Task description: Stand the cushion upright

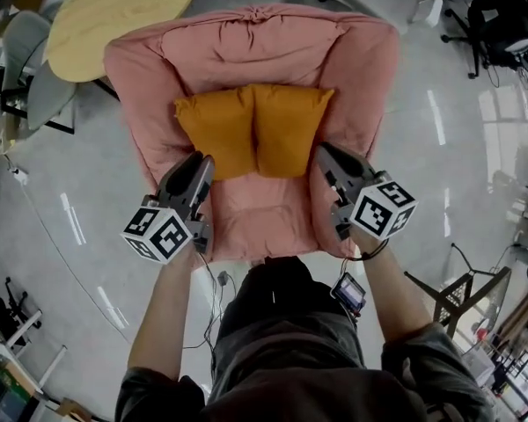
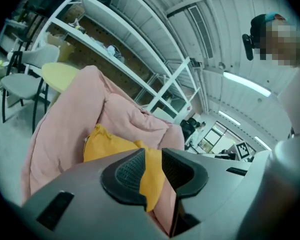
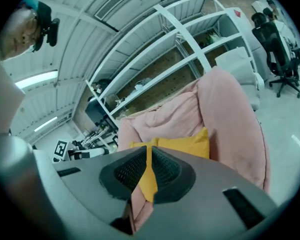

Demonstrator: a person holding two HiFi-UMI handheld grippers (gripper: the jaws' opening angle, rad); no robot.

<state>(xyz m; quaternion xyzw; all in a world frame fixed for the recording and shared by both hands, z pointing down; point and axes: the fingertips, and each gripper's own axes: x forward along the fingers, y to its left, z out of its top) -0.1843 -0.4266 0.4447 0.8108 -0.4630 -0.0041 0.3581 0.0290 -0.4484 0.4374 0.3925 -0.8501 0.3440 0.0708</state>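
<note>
An orange cushion [image 1: 255, 130] stands against the back of a pink beanbag armchair [image 1: 246, 47], creased down its middle. My left gripper [image 1: 202, 161] is just off its lower left corner, and my right gripper [image 1: 321, 150] is by its right edge. In the left gripper view the jaws [image 2: 152, 156] stand apart and the cushion [image 2: 110, 144] shows beyond them, with nothing pinched. In the right gripper view the jaws [image 3: 149, 151] leave only a thin slit, and the cushion [image 3: 182, 144] lies behind them.
A round yellow table [image 1: 114, 7] and a grey chair [image 1: 26, 42] stand at the armchair's back left. A black office chair [image 1: 502, 16] is at the far right. White shelving [image 2: 140, 39] rises behind the armchair. Glossy grey floor [image 1: 458, 174] surrounds it.
</note>
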